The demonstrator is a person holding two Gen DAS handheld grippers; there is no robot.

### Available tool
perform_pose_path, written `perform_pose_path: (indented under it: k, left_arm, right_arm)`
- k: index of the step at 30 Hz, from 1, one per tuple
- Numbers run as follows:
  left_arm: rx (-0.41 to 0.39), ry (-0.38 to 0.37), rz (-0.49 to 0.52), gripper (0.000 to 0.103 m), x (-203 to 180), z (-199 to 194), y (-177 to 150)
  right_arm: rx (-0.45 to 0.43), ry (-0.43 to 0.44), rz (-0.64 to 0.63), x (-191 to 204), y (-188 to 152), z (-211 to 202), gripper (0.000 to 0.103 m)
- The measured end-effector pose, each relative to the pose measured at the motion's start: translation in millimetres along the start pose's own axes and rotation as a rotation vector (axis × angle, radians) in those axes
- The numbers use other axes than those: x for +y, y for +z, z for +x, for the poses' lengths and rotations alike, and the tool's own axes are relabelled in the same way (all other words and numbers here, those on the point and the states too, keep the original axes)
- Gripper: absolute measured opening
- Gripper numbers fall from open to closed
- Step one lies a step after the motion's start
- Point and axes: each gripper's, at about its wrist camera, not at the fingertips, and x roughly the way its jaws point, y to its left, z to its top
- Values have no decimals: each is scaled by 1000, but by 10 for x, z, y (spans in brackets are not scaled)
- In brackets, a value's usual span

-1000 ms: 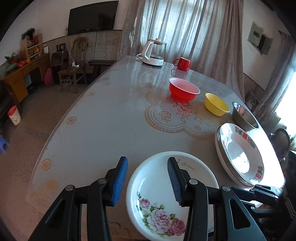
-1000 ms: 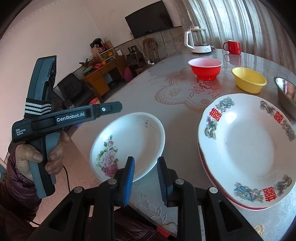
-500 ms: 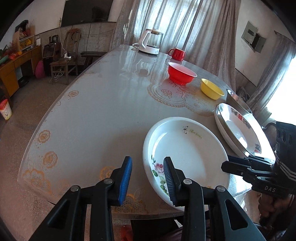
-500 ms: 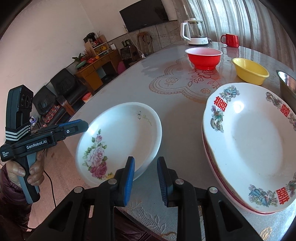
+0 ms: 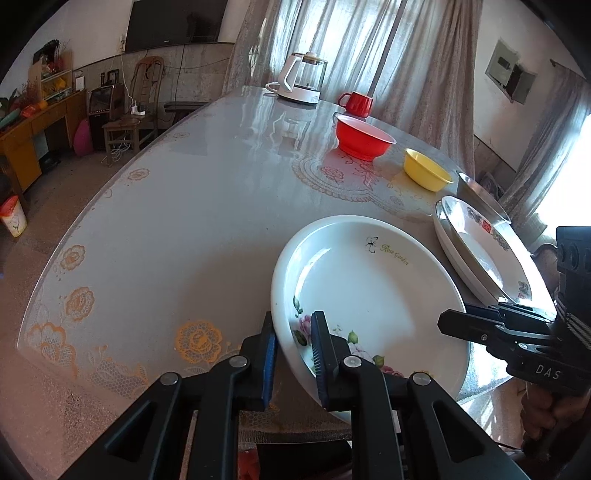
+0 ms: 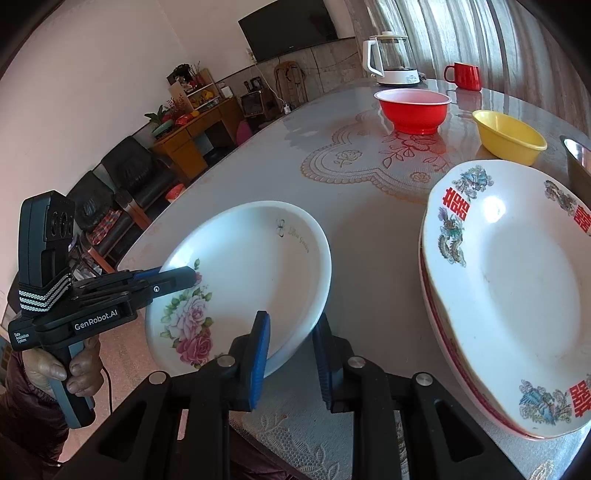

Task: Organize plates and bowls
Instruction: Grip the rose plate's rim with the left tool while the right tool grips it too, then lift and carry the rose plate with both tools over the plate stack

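The white rose-patterned ceramic plate (image 5: 369, 295) is tilted up at the glossy grey counter (image 5: 184, 221) edge, its near rim pinched in the left gripper (image 5: 293, 354) jaws. Right gripper (image 6: 290, 360) jaws sit narrowly apart around its other rim, beside the stacked red-lettered plates (image 6: 517, 295).

I see a big black TV (image 5: 177, 24) on the wall at eleven o'clock, pale curtains (image 5: 354, 44) at twelve, a wooden chair (image 5: 142, 99) below, bright window light at three.
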Motion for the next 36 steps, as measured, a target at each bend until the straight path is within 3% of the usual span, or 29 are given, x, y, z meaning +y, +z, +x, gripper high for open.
perform_pose_path:
  k: [14,20,30,36]
  left_arm:
    - [-32,-65,-16,17,-63,-82,111]
    - [-55,-66,33,17,-206,-111,216]
    - [-112,-149,135,17,-722,-111,542]
    - [-106,-191,208,17,-1145,27,716]
  right_arm:
    - [-44,16,69,-112,-1,-184,18]
    - [-90,-8,61,-107,43,-330,17]
    - [-188,-71,122,-357,58,-771,16]
    - [-231,-141,178,-595,-2,-1022,16]
